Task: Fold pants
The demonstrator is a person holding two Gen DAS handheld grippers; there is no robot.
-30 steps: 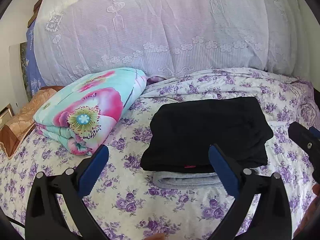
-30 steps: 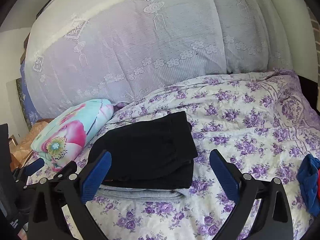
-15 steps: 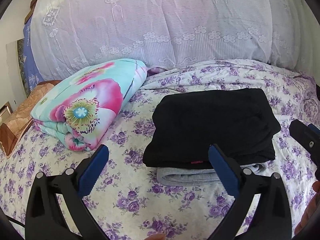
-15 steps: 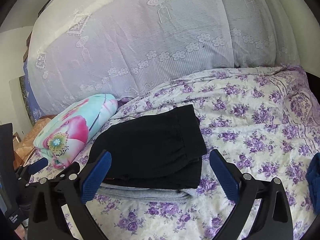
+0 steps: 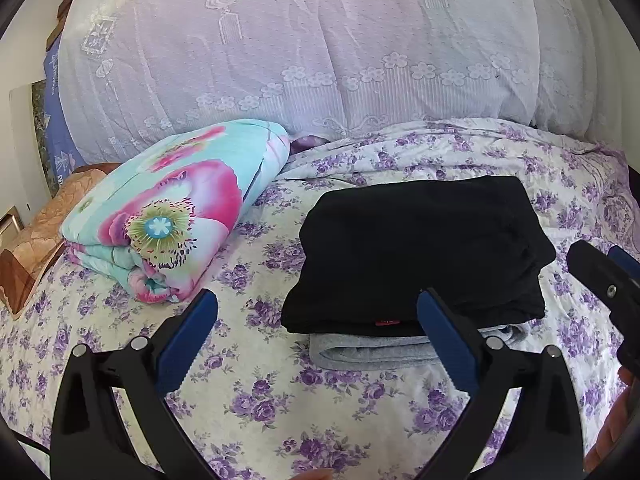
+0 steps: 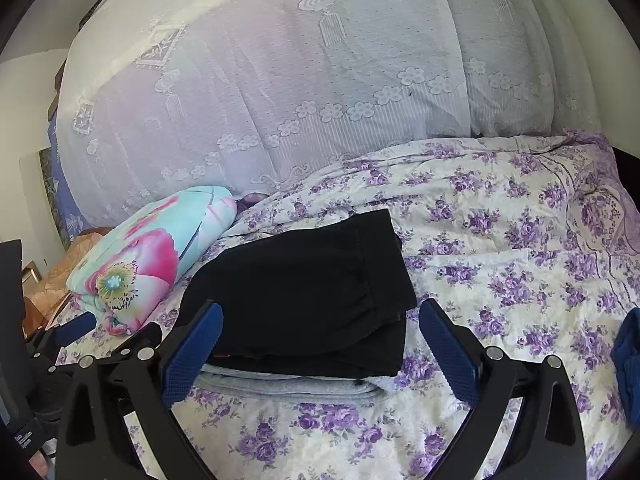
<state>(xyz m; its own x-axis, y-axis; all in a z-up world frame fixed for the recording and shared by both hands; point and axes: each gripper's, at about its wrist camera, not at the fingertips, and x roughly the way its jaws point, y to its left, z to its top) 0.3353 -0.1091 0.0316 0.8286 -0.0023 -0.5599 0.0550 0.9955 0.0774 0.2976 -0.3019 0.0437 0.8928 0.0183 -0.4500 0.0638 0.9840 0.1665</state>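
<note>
Folded pants on bed, both grippers empty.

Black pants [image 5: 420, 248] lie folded on top of a folded grey garment [image 5: 372, 350], both on the floral bed [image 5: 280, 400]. Left gripper [image 5: 316, 340]: fingers spread wide, holding nothing, above the sheet just in front of the stack. Right gripper [image 6: 316, 348]: fingers likewise apart and empty, near the stack's front edge. A rolled quilt [image 5: 168, 216] sits left of the pants, apart from them. Blue cloth [image 6: 628, 364] at right edge of the right wrist view.
</note>
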